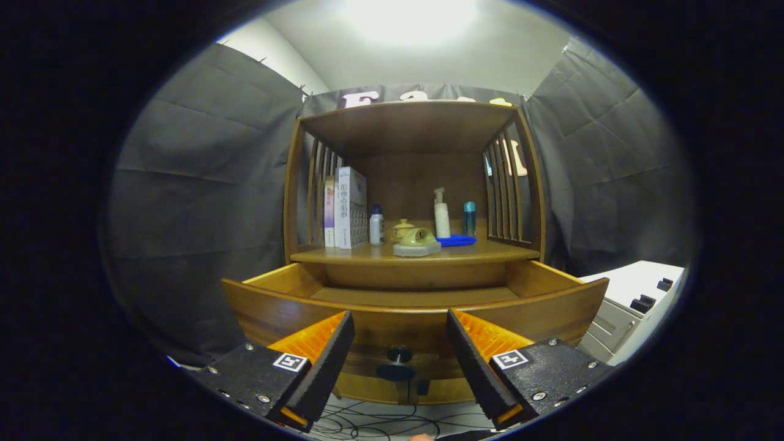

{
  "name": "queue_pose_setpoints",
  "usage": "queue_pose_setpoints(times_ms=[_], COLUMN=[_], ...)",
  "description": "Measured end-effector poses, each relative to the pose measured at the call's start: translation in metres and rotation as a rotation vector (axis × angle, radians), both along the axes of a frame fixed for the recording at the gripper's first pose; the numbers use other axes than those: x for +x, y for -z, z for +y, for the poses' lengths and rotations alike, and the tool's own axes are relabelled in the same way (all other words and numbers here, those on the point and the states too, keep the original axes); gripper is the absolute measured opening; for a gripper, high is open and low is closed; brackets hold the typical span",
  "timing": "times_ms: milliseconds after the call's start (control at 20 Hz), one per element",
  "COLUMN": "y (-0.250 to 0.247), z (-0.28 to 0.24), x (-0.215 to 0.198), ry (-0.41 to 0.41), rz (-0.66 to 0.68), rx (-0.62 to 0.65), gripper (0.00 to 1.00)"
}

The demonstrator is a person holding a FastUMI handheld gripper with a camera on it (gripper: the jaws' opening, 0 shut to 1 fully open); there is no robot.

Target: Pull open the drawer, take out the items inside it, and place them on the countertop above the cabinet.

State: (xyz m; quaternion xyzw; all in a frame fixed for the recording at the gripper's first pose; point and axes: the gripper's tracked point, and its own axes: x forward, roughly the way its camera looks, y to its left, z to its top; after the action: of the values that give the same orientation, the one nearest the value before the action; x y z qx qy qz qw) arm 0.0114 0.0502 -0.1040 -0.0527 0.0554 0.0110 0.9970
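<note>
Dark cloth walls [202, 202] hang around; a bright ceiling light [410, 18] glares overhead (cables [380, 422] strewn on floor).

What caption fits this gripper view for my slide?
Open gripper faces the pulled-out drawer, its knob between the fingers; bottles and books sit on the countertop above.

Open drawer [416, 300], claw [399, 361] spread before knob [398, 362]
</note>
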Motion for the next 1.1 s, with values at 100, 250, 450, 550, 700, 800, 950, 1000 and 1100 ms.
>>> queue_pose_setpoints(times_ms=[100,250,450,550,700,800,950,1000,1100], y=[0.012,0.026,0.043,0.049,0.056,0.060,0.062,0.062,0.064], z=[-0.002,-0.005,-0.005,-0.006,-0.011,-0.012,-0.013,-0.014,-0.019], x=[0.001,0.001,0.004,0.007,0.013,0.016,0.021,0.024,0.025], ry=[0.006,0.025,0.032,0.038,0.054,0.064,0.072,0.074,0.102], rz=[0.018,0.030,0.046,0.053,0.065,0.076,0.085,0.089,0.107], rx=[0.000,-0.008,-0.024,-0.026,-0.020,-0.011,0.007,0.014,0.044], gripper=[0.94,0.94,0.94,0.94,0.94,0.94,0.94,0.94,0.94])
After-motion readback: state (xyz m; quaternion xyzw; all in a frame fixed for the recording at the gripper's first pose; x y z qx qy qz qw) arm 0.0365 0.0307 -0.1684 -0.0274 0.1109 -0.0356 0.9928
